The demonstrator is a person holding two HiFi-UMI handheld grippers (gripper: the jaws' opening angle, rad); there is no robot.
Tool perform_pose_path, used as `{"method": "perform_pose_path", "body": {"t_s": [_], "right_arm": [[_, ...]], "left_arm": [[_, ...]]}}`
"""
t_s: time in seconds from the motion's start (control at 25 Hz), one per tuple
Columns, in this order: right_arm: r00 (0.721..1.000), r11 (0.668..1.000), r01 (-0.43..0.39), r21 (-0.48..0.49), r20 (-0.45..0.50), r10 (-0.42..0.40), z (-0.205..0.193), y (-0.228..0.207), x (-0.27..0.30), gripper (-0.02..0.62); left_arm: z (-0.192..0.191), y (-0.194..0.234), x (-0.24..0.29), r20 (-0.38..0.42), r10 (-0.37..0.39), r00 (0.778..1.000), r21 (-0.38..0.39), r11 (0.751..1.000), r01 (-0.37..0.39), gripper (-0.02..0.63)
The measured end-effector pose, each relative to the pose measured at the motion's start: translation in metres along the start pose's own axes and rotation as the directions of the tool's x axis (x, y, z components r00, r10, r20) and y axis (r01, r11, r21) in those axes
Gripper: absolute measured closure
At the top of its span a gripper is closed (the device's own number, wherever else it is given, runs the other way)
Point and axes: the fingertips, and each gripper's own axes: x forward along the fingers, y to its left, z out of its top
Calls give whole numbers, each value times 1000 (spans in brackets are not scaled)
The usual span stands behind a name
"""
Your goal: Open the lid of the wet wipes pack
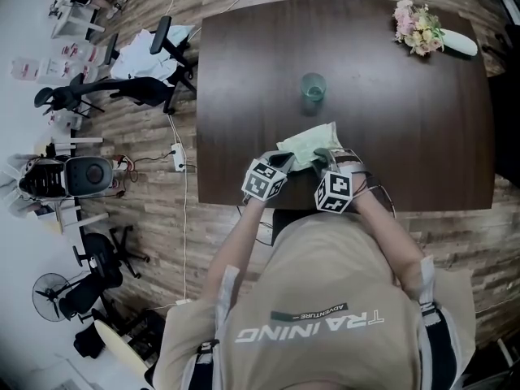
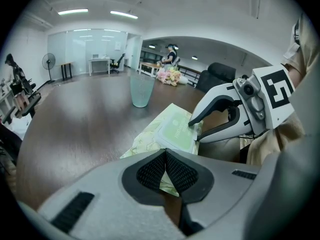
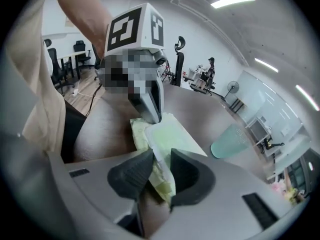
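Pinching the wipes pack (image 1: 309, 146) edge, left claw (image 2: 165, 151) closed; right claw (image 3: 161, 156) grips lid (image 3: 172, 134).

Open office room, dark wooden table (image 1: 422, 136) on a plank floor (image 1: 142, 205).
Black office chairs (image 1: 104, 265) and a standing fan (image 1: 49, 287) at the left, beside the white wall; a white cable (image 1: 185, 242) on the floor near the table's left edge; long ceiling lights (image 2: 73, 11) overhead; a glass partition (image 2: 85, 44) with desks at the far end.
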Motion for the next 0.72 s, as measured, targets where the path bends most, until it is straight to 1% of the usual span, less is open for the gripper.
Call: {"method": "perform_pose_path", "body": {"t_s": [0.12, 0.44, 0.64, 0.72], "right_arm": [[999, 999, -37, 39, 14, 37, 0, -1, -1, 492], [997, 994, -75, 78, 24, 73, 2, -3, -5, 512], [997, 993, -82, 86, 16, 81, 2, -2, -7, 522], [998, 993, -61, 100, 29, 59, 4, -6, -10, 536]], "left_arm": [[0, 0, 1, 1, 3, 1000, -5, 1000, -3, 597], [0, 1, 1, -4, 11, 1000, 5, 1000, -11, 597], [-1, -1, 2, 3, 7, 1000, -2, 1000, -7, 597], [-1, -2, 2, 3, 0, 1000, -1, 1000, 0, 597]]}}
